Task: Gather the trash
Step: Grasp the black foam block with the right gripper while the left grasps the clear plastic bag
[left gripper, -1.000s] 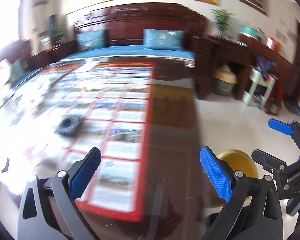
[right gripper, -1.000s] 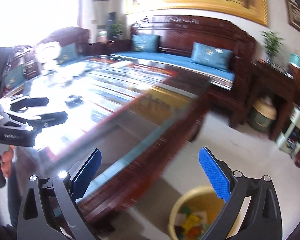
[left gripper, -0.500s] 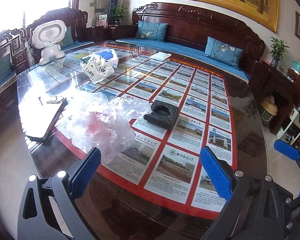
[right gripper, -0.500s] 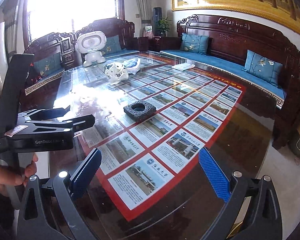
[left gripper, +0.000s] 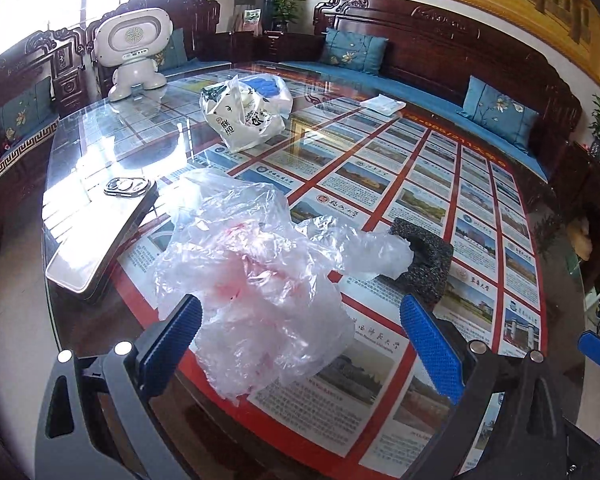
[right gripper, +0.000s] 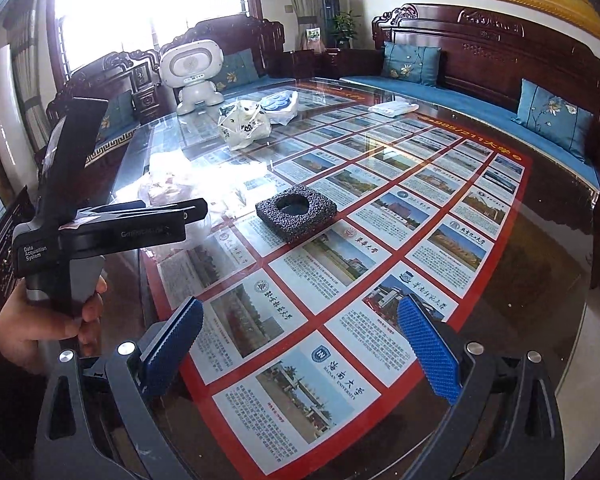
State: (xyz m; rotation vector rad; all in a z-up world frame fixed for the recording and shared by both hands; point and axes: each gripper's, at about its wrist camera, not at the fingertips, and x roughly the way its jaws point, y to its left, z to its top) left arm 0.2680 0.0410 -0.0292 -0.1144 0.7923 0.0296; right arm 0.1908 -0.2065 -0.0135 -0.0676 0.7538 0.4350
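Nothing was collected yet, as far as I could judge — both my left gripper [left gripper: 300,344] and right gripper [right gripper: 300,350] stood wide apart and empty. The crumpled clear plastic bag [left gripper: 256,276] lay on the glass table [left gripper: 556,264] just ahead of the left one, its edge touching the black foam block [left gripper: 428,260]; a white printed bag [left gripper: 244,120] sat farther back. The left tool's body read "Data Acquisition System" [right gripper: 34,253]; one card under the glass read "HAINAN UNIVERSITY" [right gripper: 346,386].

You're in a home living room: carved dark-wood sofas [left gripper: 440,52] with blue cushions [left gripper: 500,114] from 10 to 2 o'clock, glass-topped table [left gripper: 420,184] ahead.
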